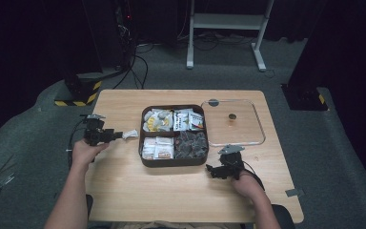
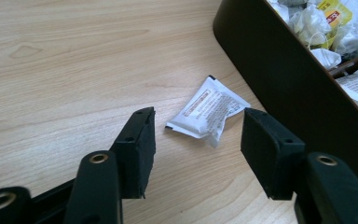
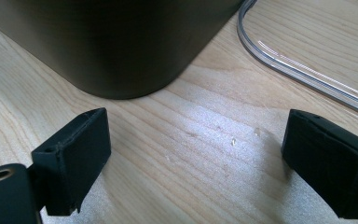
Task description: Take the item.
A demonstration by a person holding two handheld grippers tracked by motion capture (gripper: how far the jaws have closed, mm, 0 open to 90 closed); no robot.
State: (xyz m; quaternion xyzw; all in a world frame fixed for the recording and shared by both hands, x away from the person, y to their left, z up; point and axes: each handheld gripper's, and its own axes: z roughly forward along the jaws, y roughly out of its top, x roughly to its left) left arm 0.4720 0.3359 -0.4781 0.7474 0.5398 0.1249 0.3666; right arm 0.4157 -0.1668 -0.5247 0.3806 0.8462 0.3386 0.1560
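Dark curtains and grey carpet ring a pale wooden table (image 1: 124, 191), where a person seated at the near edge holds a gripper in each hand.

At the table's centre sits a dark brown box (image 1: 174, 163) split into four compartments. Its far left compartment holds crumpled yellow and white wrappers, its far right one white sachets with dark print, its near left one pale printed packets, its near right one dark packets. Just to the right of the box, a clear lid (image 1: 259, 126) lies flat on the table with a small dark knob at its middle.

A lone white sachet (image 1: 130, 134) lies on the wood just left of the box, apart from its wall. The left gripper (image 1: 117, 135) points at it from the left, jaws spread. From the left gripper view, the sachet (image 2: 209, 110) lies a little beyond the open jaws, untouched, with the box wall (image 2: 279, 70) rising at the right.

The right gripper (image 1: 210, 170) sits near the box's near right corner, jaws wide apart and holding nothing. In the right gripper view, that rounded corner (image 3: 121, 51) stands just ahead, and the lid's rim (image 3: 298, 70) curves past at the upper right.
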